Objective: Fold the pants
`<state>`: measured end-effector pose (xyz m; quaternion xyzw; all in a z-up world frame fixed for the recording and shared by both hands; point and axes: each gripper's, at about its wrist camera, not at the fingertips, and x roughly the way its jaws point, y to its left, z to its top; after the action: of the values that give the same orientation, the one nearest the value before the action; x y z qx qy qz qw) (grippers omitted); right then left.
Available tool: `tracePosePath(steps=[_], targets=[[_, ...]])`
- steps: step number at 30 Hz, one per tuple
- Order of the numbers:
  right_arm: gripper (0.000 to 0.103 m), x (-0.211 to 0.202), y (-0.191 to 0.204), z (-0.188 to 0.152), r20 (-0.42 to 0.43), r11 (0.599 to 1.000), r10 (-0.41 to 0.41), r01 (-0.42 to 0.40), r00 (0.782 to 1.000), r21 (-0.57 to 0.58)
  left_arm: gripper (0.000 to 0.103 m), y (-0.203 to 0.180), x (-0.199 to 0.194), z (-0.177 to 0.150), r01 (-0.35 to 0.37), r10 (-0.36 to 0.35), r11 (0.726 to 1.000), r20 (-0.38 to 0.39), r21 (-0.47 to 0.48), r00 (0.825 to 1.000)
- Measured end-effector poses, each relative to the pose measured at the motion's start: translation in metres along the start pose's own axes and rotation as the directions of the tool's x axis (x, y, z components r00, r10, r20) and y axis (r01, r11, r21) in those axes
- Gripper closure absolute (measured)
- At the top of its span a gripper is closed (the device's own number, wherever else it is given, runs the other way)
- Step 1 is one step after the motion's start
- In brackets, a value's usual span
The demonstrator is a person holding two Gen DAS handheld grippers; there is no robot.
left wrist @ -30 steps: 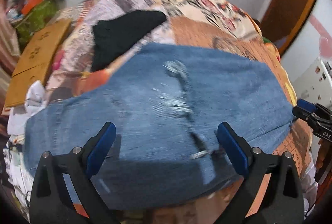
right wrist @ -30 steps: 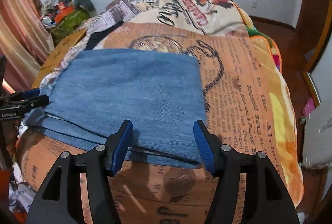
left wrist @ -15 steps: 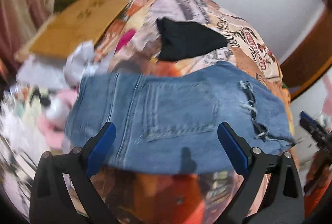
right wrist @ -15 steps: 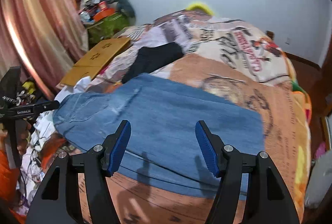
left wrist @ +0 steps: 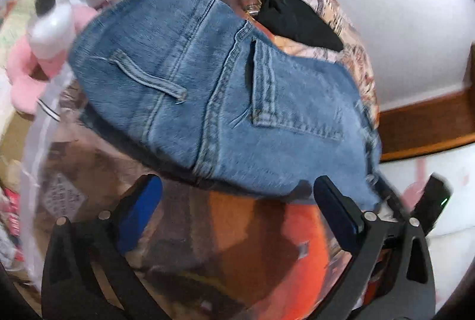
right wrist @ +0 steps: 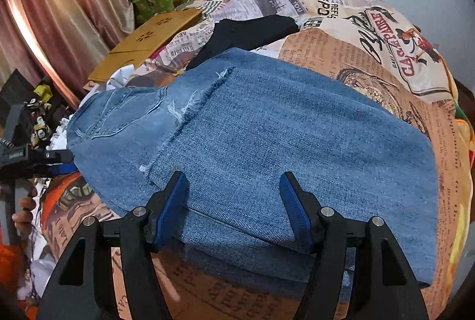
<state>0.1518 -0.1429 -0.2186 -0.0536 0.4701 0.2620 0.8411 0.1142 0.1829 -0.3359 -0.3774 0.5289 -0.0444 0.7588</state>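
Both jaws stand wide apart, nothing gripped. Left gripper (left wrist: 237,219) hovers over the near edge of the faded blue denim pants (left wrist: 207,100) at the waistband end; belt loop and back pocket face up, and its blue pads (left wrist: 139,216) don't touch the cloth. Right gripper (right wrist: 234,210) sits over the folded leg end, the top denim layer showing between its pads, no pinch visible. Pants (right wrist: 267,148) lie folded flat on the newspaper-print bedspread (right wrist: 386,47), frayed hem (right wrist: 193,112) lying across the upper part. Black folded garment (right wrist: 249,35) lies just beyond the pants. Left view is blurred.
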Motion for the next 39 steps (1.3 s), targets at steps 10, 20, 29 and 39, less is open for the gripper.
tracePosePath(steps=[10,20,29,39], targets=[[0.041,0.001,-0.002,-0.002,0.014,0.999,0.032,-0.032,0.999,0.006,0.016,0.006,0.032,0.040,0.049,-0.053,0.986,-0.023,-0.159,0.998],[0.041,-0.003,-0.003,-0.004,0.028,0.998,0.050,-0.051,0.998,0.025,0.070,-0.043,0.019,0.052,-0.174,0.175,0.985,0.131,-0.022,0.976],[0.041,-0.046,-0.035,-0.012,0.093,0.991,0.038,-0.049,0.995,0.122,0.079,-0.153,-0.034,0.049,-0.318,0.203,0.915,0.397,0.249,0.895],[0.041,-0.085,-0.121,-0.059,0.101,0.941,-0.173,0.134,0.980,0.310,0.082,-0.314,-0.046,0.004,-0.313,-0.029,0.749,0.501,0.584,0.865]])
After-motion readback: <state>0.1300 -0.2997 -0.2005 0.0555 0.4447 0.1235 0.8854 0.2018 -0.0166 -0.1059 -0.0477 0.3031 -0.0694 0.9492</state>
